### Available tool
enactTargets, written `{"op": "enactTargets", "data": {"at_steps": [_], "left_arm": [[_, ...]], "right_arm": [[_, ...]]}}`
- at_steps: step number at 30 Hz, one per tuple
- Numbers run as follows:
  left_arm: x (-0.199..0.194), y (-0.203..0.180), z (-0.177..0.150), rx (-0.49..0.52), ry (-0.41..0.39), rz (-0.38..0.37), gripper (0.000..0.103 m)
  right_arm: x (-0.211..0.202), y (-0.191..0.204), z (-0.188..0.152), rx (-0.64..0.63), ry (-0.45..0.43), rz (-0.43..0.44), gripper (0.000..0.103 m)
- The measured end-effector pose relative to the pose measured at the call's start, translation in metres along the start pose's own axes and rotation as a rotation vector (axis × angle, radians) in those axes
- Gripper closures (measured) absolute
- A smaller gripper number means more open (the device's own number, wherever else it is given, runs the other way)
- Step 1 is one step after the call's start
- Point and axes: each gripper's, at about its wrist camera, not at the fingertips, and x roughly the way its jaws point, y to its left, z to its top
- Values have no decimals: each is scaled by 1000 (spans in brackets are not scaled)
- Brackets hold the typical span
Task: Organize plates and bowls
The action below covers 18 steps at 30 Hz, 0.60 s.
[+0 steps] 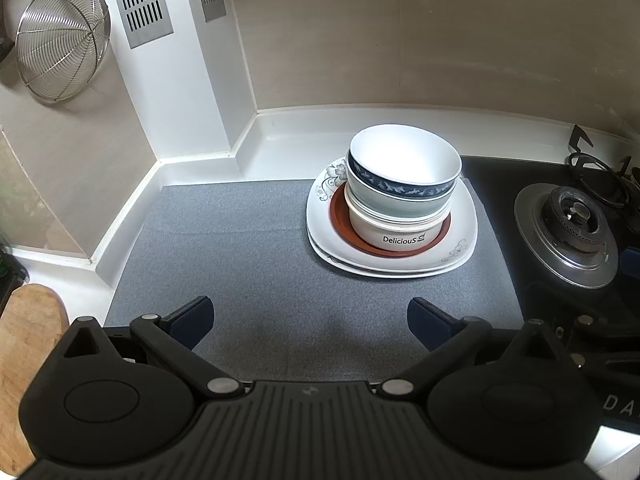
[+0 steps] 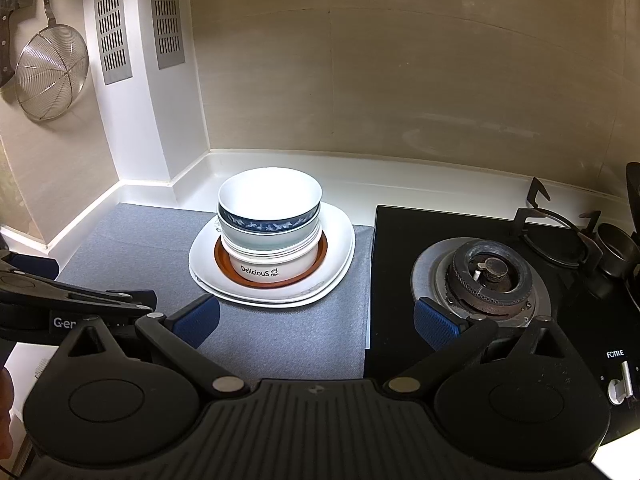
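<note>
A stack stands on the grey mat (image 1: 224,248): white square plates (image 1: 464,240) at the bottom, a brown round plate (image 1: 340,220) on them, a white "Delicious" bowl (image 1: 396,234), then nested bowls topped by a blue-banded bowl (image 1: 400,188). The stack also shows in the right wrist view (image 2: 272,240). My left gripper (image 1: 310,320) is open and empty, low over the mat, in front of the stack. My right gripper (image 2: 316,320) is open and empty, over the mat's right edge by the hob; the left gripper's body (image 2: 60,308) shows at its left.
A black gas hob (image 2: 400,280) with a burner (image 2: 488,276) lies right of the mat. A wire strainer (image 1: 60,48) hangs on the left wall. A wooden board (image 1: 24,344) lies at the near left. White counter rim and beige wall stand behind the stack.
</note>
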Motion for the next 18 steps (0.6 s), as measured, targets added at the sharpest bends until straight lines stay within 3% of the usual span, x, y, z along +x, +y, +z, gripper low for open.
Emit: {"op": "enactTargets", "data": {"at_steps": [18], "left_arm": [[0,-7,1,9,-31,20,0]], "right_arm": [[0,-3,0,4,-3,-3,0]]}}
